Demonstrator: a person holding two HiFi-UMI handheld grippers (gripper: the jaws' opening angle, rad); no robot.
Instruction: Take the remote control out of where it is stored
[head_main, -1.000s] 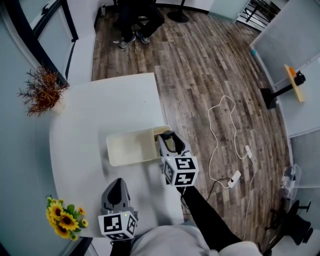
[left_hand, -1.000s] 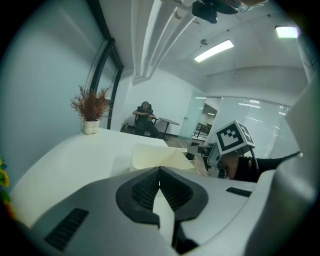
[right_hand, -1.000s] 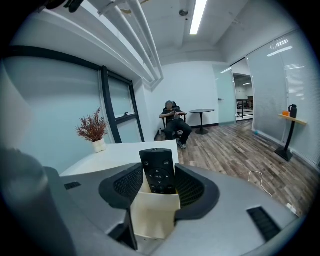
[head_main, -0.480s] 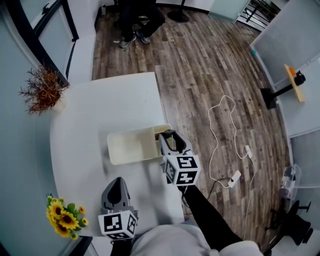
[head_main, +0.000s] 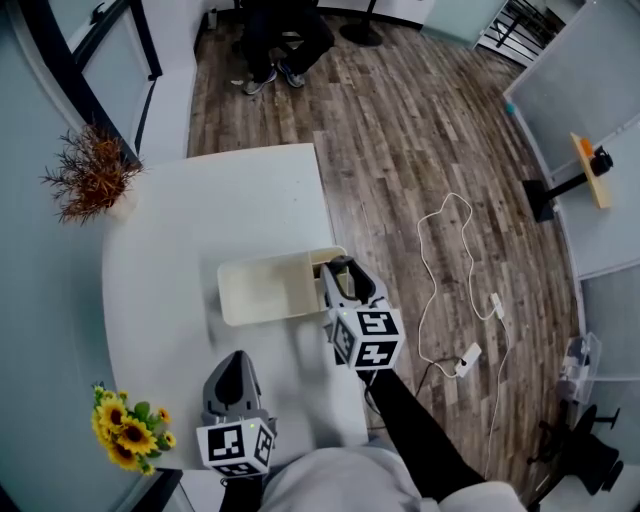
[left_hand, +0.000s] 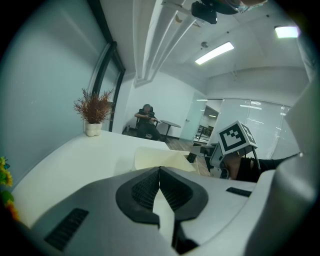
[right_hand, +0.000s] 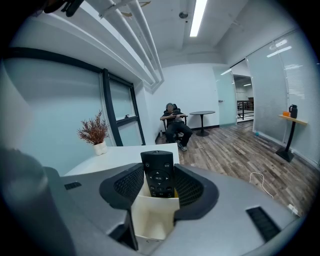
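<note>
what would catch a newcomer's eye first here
The black remote control stands upright in a cream holder on the white table, pinched between the jaws of the right gripper. At the table's near edge, the left gripper is shut and empty, beside yellow sunflowers.

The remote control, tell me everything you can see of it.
The black rectangular plastic remote control stands upright in the narrow end compartment of the cream storage box, its upper half sticking out above the rim. Its button face is turned toward the right tool's camera: a small round button near one top corner, a ring pad below, more keys lower down. The right tool has its ribbed black pads against both long edges, apparently gripping it. Its lower part is hidden inside the box.
</note>
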